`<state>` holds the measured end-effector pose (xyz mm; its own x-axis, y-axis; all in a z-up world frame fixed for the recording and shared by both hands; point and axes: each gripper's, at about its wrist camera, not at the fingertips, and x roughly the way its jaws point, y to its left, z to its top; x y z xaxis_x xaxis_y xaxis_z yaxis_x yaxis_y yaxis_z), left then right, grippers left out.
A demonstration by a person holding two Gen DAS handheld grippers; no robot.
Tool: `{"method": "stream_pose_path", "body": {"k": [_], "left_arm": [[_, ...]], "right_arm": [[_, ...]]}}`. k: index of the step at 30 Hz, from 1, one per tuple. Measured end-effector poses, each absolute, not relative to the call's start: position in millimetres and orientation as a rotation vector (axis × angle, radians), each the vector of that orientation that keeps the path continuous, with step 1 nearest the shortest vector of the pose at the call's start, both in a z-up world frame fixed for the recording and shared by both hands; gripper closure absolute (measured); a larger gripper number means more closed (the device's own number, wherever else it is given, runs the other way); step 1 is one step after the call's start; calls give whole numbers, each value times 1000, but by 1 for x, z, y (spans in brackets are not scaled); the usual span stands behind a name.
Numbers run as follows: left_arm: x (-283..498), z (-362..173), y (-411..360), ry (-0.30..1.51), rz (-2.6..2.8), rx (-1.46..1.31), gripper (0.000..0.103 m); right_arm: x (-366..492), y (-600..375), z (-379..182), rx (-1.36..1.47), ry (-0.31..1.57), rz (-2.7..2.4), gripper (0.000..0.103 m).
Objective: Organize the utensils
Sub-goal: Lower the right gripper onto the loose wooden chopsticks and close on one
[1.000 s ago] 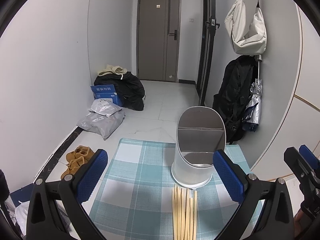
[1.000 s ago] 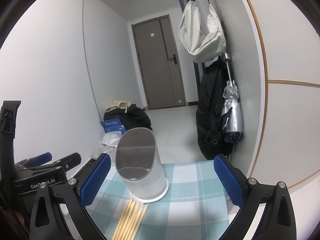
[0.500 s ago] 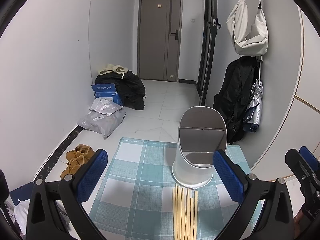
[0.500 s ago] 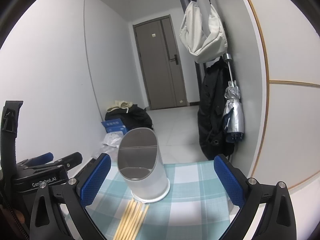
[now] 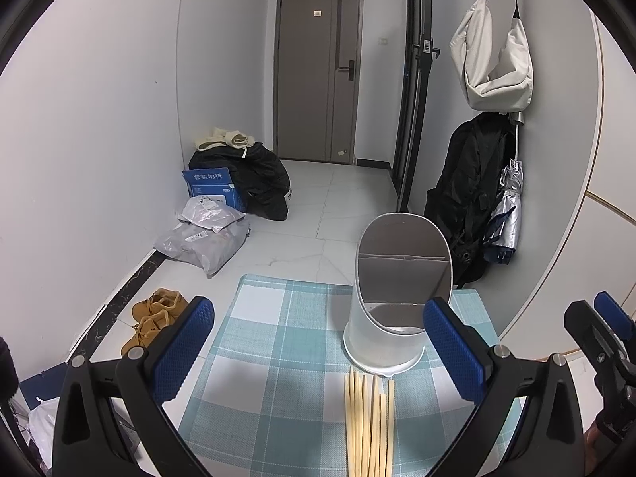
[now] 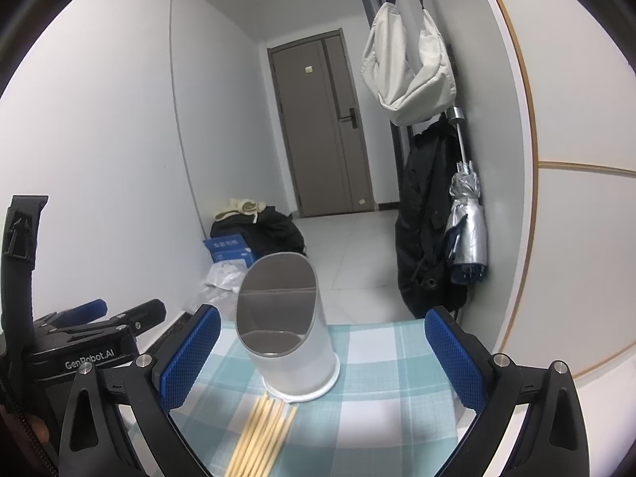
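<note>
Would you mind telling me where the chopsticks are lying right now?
The chopsticks lie flat in a bundle on the checked cloth, low and centre-right in the left wrist view, their tips just short of the grey holder.

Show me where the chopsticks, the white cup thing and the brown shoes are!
chopsticks [image 5: 367,425], left wrist view, middle of the bundle.
utensil holder [image 5: 381,348], left wrist view, lower front wall.
brown shoes [image 5: 155,316], left wrist view, on the pair, lying on the floor.
</note>
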<state>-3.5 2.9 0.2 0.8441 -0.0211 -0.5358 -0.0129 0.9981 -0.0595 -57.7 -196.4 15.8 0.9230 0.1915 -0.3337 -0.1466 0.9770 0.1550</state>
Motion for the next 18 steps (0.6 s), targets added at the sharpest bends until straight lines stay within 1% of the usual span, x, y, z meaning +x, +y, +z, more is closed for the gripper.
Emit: {"method": "stream_pose_path", "body": {"k": [6, 10, 14, 18], "left_arm": [[-3, 1, 6, 569, -8, -58, 1], [5, -6, 19, 606, -2, -82, 1], [15, -13, 40, 643, 26, -125, 1], [20, -20, 57, 674, 60, -146, 1]], "right_arm": [[-53, -191, 12, 121, 391, 193, 0], [-46, -185, 4, 105, 433, 201, 0], [-30, -179, -15, 96, 526, 214, 0], [-10, -165, -43, 55, 664, 219, 0]]}}
